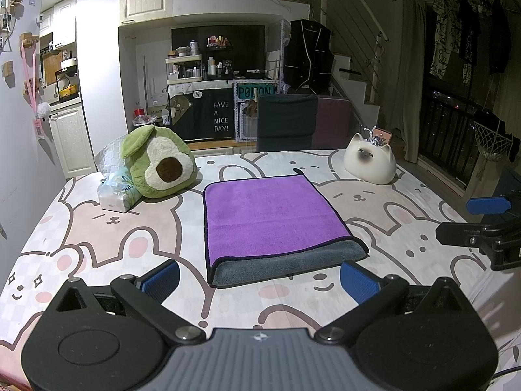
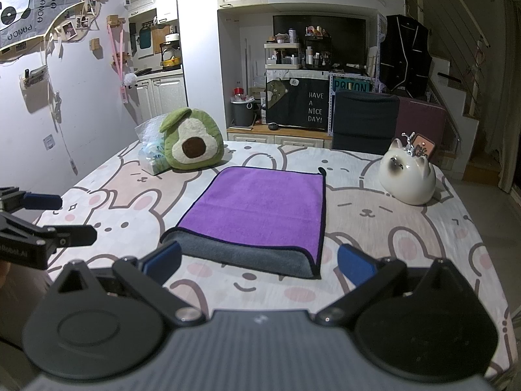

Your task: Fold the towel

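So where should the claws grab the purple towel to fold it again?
Probably the two near corners of the towel, along the rounded grey fold nearest the open left claw and right claw. That edge sits thick and raised, so come from the near side.

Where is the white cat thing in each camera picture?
Left wrist view: the white cat figurine sits upper right, beyond the purple towel.
Right wrist view: the cat sits right of centre, beside the towel's far corner.
Shared landmark: avocado plush.

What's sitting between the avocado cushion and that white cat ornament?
The folded purple towel lies between the avocado cushion and the white cat ornament, slightly nearer the camera; both wrist views show it.
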Demonstrator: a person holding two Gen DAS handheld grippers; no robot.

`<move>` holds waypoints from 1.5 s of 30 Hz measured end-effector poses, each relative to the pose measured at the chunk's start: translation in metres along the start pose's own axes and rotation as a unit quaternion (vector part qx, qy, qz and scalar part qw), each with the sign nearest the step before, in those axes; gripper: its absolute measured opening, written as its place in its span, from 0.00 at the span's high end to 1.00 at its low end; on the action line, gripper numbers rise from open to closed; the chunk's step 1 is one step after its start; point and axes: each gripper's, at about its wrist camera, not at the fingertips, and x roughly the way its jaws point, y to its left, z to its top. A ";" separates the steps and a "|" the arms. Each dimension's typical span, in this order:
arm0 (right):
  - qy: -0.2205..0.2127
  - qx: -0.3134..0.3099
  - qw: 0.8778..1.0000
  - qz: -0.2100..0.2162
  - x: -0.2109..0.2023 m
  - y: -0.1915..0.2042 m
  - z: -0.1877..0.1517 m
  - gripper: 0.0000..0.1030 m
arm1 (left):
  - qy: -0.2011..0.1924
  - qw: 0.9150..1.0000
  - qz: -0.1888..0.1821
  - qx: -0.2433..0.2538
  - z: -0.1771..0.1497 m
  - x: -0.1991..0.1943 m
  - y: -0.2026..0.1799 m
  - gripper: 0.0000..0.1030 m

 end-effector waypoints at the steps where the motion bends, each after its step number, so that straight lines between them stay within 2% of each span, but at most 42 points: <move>1: 0.000 0.000 1.000 0.000 0.000 0.000 0.000 0.00 | 0.000 1.000 0.000 0.000 0.000 0.000 0.000 0.00; 31: -0.001 -0.003 1.000 -0.004 0.000 0.004 0.000 0.00 | 0.000 1.000 -0.001 -0.001 0.000 0.000 0.000 0.00; 45: -0.015 -0.003 1.000 -0.018 -0.009 0.004 -0.005 0.00 | -0.004 1.000 -0.018 -0.004 0.001 -0.001 -0.003 0.00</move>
